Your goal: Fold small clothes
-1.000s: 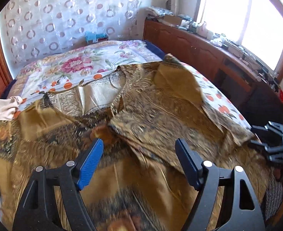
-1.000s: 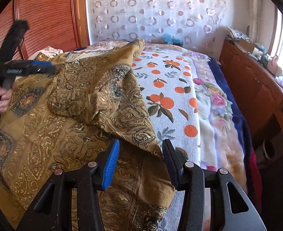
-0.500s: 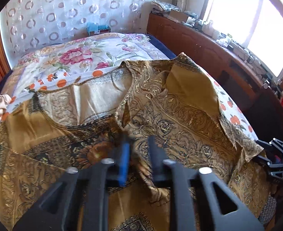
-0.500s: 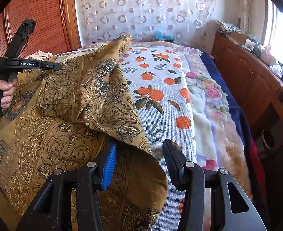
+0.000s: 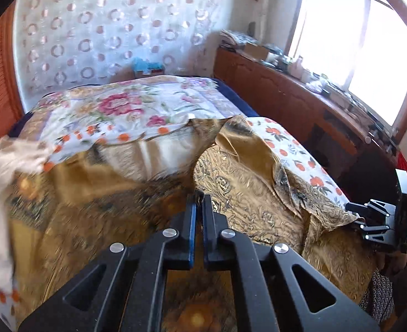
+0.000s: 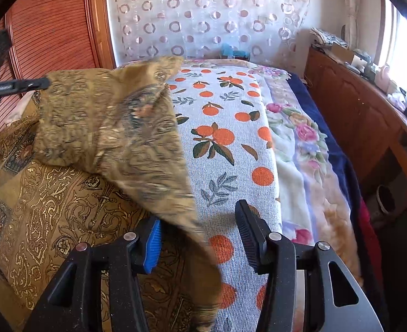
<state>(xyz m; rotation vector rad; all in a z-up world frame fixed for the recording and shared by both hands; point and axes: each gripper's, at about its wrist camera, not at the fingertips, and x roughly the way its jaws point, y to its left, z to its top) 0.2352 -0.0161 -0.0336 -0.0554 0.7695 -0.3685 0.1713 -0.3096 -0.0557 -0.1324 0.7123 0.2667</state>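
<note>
We see the garment (image 6: 65, 207) spread over the left half of the bed (image 6: 231, 144), a lifted flap of it draped between our left gripper (image 5: 198, 202) and right gripper (image 6: 198, 235), with the counter (image 6: 355, 116) running along the bed's right side under the window (image 5: 355, 36).

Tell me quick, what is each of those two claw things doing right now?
Left gripper: jaws have just closed, shut on a fold of the gold patterned garment.
Right gripper: open, the garment's edge hanging loose between its fingers, not pinched.
</note>
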